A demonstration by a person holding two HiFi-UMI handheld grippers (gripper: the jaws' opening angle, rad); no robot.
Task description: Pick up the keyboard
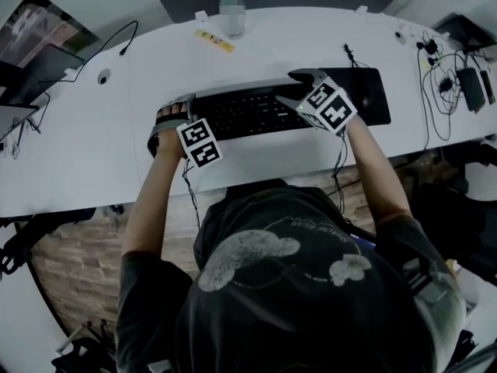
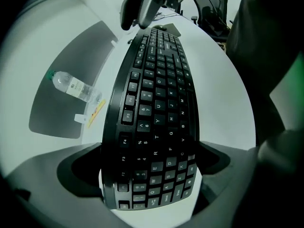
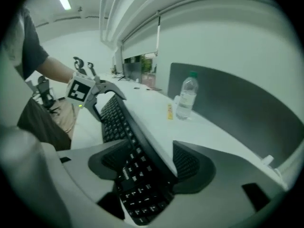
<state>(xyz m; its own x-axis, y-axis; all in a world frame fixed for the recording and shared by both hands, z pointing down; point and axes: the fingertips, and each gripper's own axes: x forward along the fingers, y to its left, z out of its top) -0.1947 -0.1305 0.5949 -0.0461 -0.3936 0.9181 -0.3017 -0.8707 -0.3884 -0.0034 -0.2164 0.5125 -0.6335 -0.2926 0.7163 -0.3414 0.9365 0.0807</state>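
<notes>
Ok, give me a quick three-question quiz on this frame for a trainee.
1. Which end of the keyboard sits between the left tongs?
2. True or false: the water bottle lies on its side.
3. The yellow strip lies: (a) beside the bottle, (b) on the keyboard, (c) in the left tongs.
Key: 1. the Q-W end; 2. false, it stands upright; 3. a.
</notes>
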